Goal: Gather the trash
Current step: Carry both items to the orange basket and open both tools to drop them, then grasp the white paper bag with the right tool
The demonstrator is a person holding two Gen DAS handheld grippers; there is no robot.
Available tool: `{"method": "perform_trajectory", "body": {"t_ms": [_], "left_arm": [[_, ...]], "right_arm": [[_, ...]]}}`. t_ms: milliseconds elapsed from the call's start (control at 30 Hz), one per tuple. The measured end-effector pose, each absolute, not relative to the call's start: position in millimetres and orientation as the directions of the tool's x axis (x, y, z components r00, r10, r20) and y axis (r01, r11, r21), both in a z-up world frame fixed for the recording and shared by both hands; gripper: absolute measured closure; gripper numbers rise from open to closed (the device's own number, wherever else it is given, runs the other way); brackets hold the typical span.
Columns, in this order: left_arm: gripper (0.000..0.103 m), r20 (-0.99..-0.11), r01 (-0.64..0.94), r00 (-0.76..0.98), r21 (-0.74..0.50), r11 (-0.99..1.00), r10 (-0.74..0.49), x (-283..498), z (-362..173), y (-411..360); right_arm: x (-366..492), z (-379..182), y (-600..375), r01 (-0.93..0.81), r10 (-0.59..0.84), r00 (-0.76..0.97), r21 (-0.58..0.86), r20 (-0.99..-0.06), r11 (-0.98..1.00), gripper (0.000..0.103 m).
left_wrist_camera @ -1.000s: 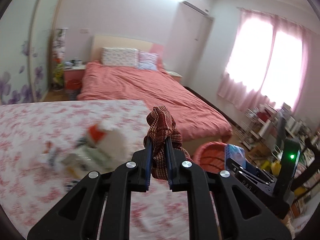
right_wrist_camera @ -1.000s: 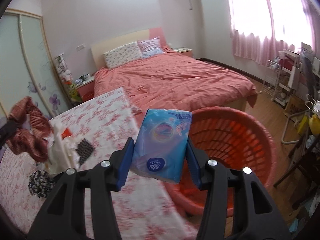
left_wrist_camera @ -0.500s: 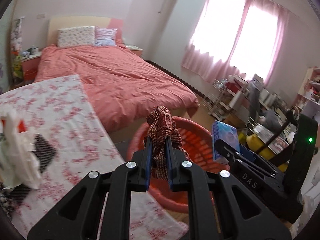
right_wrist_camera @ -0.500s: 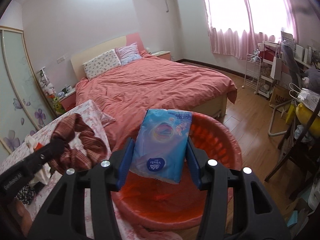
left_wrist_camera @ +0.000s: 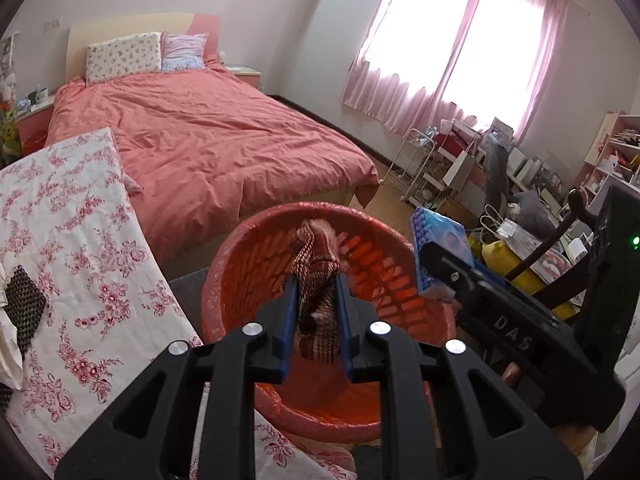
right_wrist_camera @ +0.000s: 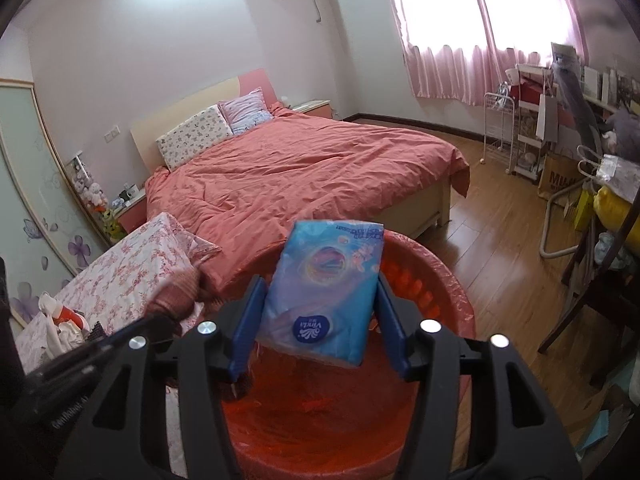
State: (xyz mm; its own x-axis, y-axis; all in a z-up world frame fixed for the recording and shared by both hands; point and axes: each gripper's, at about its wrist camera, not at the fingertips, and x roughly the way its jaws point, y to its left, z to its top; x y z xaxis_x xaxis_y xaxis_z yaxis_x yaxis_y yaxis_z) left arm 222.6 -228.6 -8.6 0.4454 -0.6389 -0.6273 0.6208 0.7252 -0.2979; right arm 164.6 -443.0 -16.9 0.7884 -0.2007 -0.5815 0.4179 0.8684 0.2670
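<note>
Over the red laundry basket (left_wrist_camera: 248,264), the left gripper (left_wrist_camera: 316,300) clamps a brown woven cloth (left_wrist_camera: 318,268); at its 3 o'clock, the right gripper (right_wrist_camera: 320,300) pinches a blue Vinda tissue pack (right_wrist_camera: 326,284). A floral tablecloth (left_wrist_camera: 80,240) lies at 9 o'clock.

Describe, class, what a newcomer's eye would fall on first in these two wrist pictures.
First, the red basket filling the lower middle of both views, below the two grippers. The right gripper clamps a blue tissue pack over it, and the left gripper pinches a reddish woven cloth above the same opening. Behind spreads the coral-covered bed.
</note>
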Motion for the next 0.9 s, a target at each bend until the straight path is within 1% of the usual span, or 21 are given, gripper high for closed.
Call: {"method": "perform_trajectory", "body": {"t_ms": [67, 100, 133, 167, 267, 367, 567, 900], "left_arm": [[0.071, -0.637, 0.613, 0.443, -0.298, 0.732, -0.631, 223.0, -11.7, -228.6], [0.068, -0.641, 0.609, 0.442, -0.299, 0.735, -0.627, 223.8, -12.2, -227.8], [0.066, -0.645, 0.604, 0.443, -0.297, 0.739, -0.622, 223.3, -13.4, -226.5], [0.065, -0.65, 0.6, 0.445, -0.295, 0.744, -0.616, 222.5, -14.3, -224.6], [0.064, -0.66, 0.584, 0.459, -0.281, 0.761, -0.595, 220.7, -14.0, -217.2], [0.059, -0.67, 0.564, 0.486, -0.251, 0.787, -0.562, 216.4, -13.8, -204.2], [0.058, -0.677, 0.513, 0.558, -0.173, 0.841, -0.48, 206.1, -10.3, -165.3], [0.056, -0.644, 0.356, 0.673, -0.149, 0.923, -0.364, 197.7, 1.0, -68.1]], "right_arm": [[165.0, -18.5, -445.5, 0.418, -0.198, 0.79, 0.274, -0.58, 0.866, 0.045], [165.2, -19.5, -447.6, 0.42, -0.2, 0.789, 0.273, -0.582, 0.865, 0.042], [163.9, -20.0, -448.0, 0.424, -0.204, 0.788, 0.272, -0.581, 0.864, 0.039], [162.6, -20.1, -448.2, 0.426, -0.208, 0.788, 0.27, -0.58, 0.863, 0.039], [158.8, -18.6, -445.4, 0.433, -0.222, 0.784, 0.255, -0.58, 0.865, 0.039], [155.7, -16.9, -439.1, 0.434, -0.23, 0.779, 0.237, -0.583, 0.869, 0.039], [156.4, -9.1, -408.7, 0.391, -0.217, 0.782, 0.189, -0.584, 0.901, 0.039], [177.6, -3.1, -316.2, 0.217, -0.084, 0.793, 0.151, -0.604, 0.964, 0.047]]}}
